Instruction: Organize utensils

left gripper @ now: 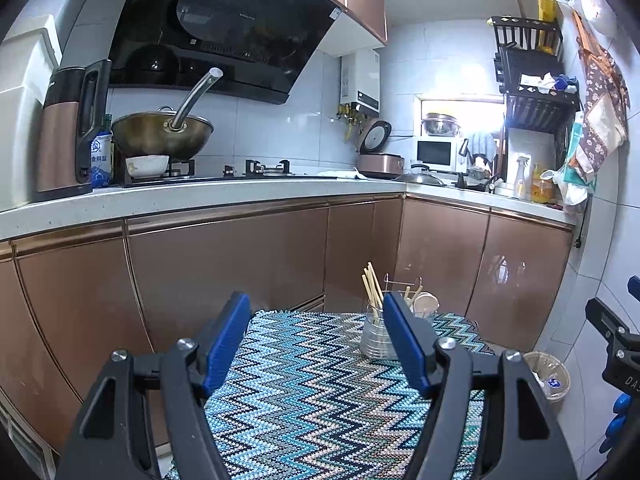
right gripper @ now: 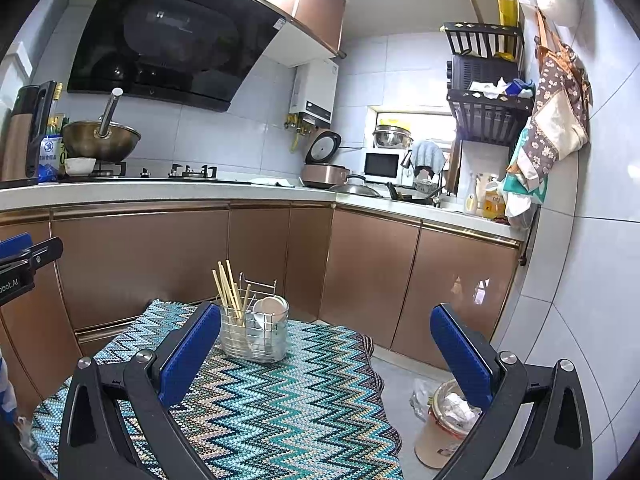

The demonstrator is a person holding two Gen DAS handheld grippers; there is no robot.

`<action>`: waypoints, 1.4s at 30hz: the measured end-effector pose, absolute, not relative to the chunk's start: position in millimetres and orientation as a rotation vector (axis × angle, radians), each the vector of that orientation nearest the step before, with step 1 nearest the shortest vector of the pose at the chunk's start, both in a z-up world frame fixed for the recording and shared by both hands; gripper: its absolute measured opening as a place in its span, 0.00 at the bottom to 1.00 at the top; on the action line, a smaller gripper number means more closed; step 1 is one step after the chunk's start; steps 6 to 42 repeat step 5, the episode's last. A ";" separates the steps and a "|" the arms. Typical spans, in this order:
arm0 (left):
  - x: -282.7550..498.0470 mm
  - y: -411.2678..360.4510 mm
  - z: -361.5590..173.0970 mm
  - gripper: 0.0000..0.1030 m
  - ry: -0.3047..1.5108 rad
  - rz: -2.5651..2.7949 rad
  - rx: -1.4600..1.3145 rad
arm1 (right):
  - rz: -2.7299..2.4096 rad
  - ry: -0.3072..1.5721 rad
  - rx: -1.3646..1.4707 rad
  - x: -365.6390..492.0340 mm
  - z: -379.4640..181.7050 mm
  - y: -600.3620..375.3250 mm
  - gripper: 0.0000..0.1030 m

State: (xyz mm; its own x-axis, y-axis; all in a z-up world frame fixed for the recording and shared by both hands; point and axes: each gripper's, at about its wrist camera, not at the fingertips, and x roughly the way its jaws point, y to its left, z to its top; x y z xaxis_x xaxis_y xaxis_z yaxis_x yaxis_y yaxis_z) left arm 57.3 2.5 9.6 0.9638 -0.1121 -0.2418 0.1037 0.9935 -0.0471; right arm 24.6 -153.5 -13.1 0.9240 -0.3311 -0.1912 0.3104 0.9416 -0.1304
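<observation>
A wire utensil holder (right gripper: 256, 334) with a clear liner stands at the far end of a small table under a zigzag cloth (right gripper: 280, 408). Several wooden chopsticks (right gripper: 228, 288) stand in its left part and a pale spoon (right gripper: 270, 306) in its right part. In the left wrist view the holder (left gripper: 376, 338) is partly hidden behind my left gripper's right finger. My left gripper (left gripper: 318, 300) is open and empty, short of the holder. My right gripper (right gripper: 326, 314) is open and empty, with the holder beyond its left finger.
Brown cabinets (right gripper: 160, 256) and a white counter (right gripper: 160, 190) run behind the table. A wok (right gripper: 100, 140) sits on the stove. A waste bin (right gripper: 444, 428) stands on the floor to the right of the table. The white tiled wall (right gripper: 580, 280) is close on the right.
</observation>
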 end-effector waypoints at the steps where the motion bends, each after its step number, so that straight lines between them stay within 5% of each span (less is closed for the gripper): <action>1: 56.8 2.7 10.0 0.65 0.245 -0.109 -0.034 | -0.330 0.212 -0.098 24.3 -13.0 -153.5 1.00; 42: 54.7 5.4 11.7 0.65 0.234 -0.107 -0.031 | -0.331 0.207 -0.098 22.8 -12.4 -153.1 1.00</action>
